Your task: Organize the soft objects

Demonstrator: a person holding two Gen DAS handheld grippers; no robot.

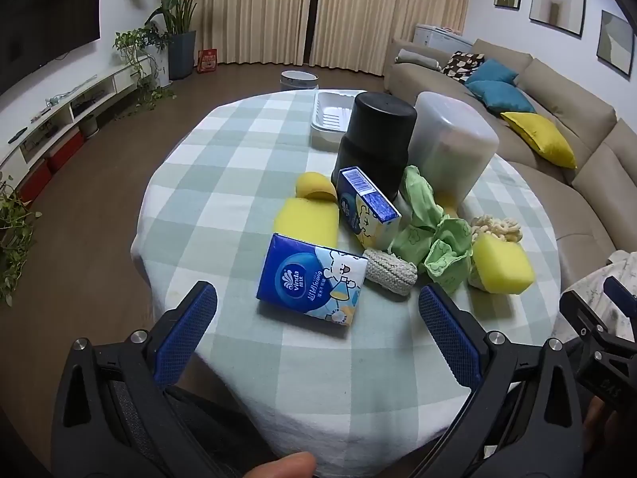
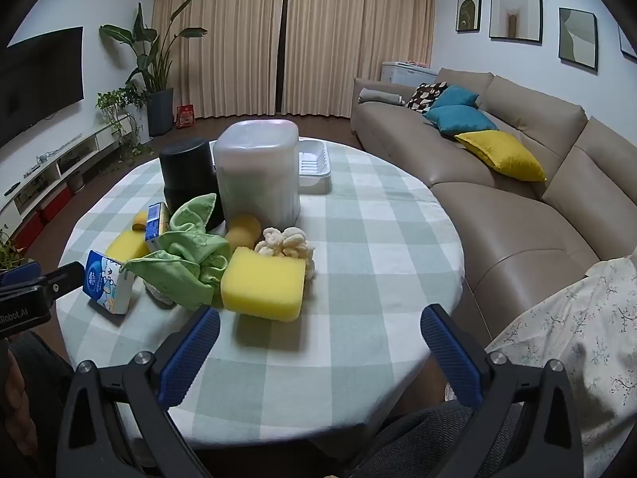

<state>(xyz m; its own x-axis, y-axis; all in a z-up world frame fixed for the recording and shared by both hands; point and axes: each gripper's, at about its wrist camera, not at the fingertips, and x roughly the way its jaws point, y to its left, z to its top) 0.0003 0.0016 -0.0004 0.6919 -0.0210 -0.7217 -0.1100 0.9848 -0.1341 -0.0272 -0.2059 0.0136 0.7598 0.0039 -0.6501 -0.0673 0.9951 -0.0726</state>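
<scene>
Soft things lie heaped on the round checked table (image 1: 247,151): a blue tissue pack (image 1: 310,279) flat at the front, a second tissue pack (image 1: 368,203) tilted behind it, yellow sponges (image 1: 312,217) (image 2: 264,285), a green cloth (image 1: 434,239) (image 2: 187,255), a knitted grey pad (image 1: 390,271), a cream scrubber (image 2: 284,245) and round yellow sponges (image 2: 243,231). My left gripper (image 1: 318,302) is open, just short of the front tissue pack. Over bare cloth hangs my right gripper (image 2: 320,324), open and empty, near the big yellow sponge.
A black canister (image 1: 376,139), a frosted lidded container (image 2: 258,171) and a white tray (image 2: 314,167) stand behind the heap. A beige sofa (image 2: 517,183) with cushions runs along the right. A patterned fabric (image 2: 577,338) lies at the lower right.
</scene>
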